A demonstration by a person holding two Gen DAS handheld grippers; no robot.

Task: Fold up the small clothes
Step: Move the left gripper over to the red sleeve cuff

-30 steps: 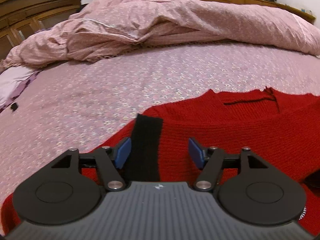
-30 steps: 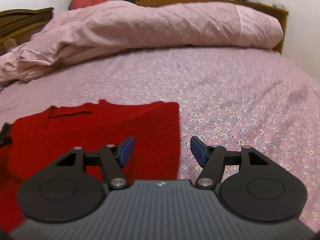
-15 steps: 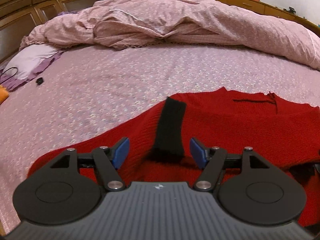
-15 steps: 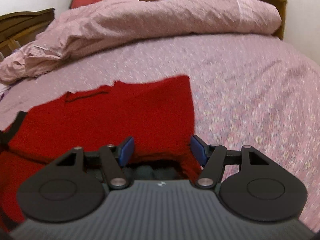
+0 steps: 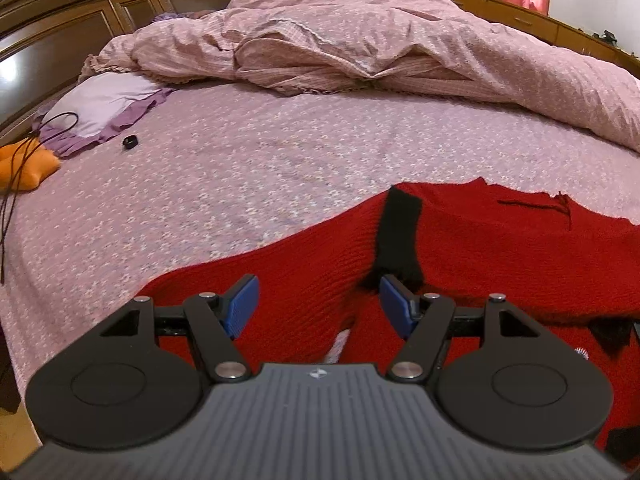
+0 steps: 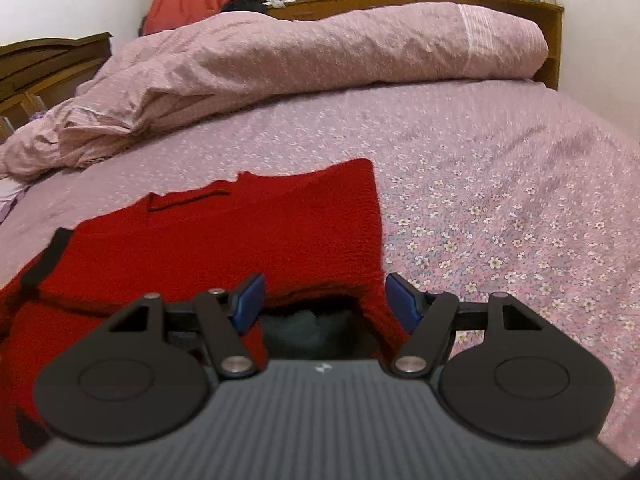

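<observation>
Both claws stood spread and empty over a red knit sweater (image 5: 500,256) lying on the flowered bed sheet (image 5: 248,184). On the left, the left claw (image 5: 316,304) hovered above the sleeve (image 5: 280,280), whose black cuff (image 5: 400,236) lay turned in over the body. To its right, the right claw (image 6: 324,300) straddled the sweater's near right corner (image 6: 372,292), where the layers gaped. Judging by this, the hem was to be taken next: each claw should bite all layers at once, level with the other, then carry evenly toward the collar (image 6: 188,200).
</observation>
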